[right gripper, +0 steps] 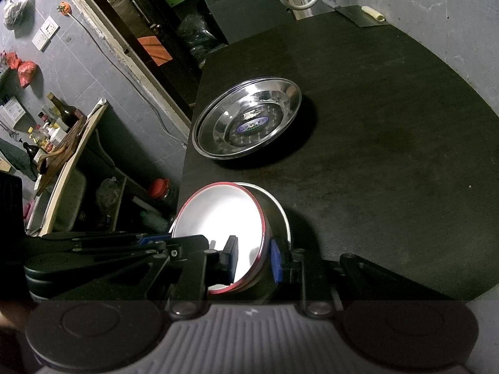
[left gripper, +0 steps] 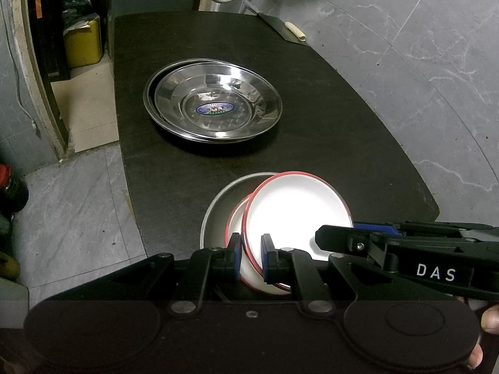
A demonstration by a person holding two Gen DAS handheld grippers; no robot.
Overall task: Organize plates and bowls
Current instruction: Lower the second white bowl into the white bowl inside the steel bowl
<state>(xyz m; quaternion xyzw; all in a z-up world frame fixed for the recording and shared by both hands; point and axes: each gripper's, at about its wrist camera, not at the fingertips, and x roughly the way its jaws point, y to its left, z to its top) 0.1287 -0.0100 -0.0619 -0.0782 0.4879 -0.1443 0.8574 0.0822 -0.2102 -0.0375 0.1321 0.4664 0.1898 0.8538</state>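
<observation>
On the desk a stack of steel plates lies toward twelve o'clock, well apart from the nearer pile at six o'clock, where an enamel plate sits tilted on a second one, both inside a metal bowl. The left claw straddles the tilted plate's near rim at seven o'clock and the right claw at its four o'clock. At the desk's far one o'clock corner lies a cleaver.

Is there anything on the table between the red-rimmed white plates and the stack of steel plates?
Nothing visible. The dark tabletop lies bare between the red-rimmed white plates, pinched by the left gripper and right gripper, and the stacked stainless steel plates.
</observation>
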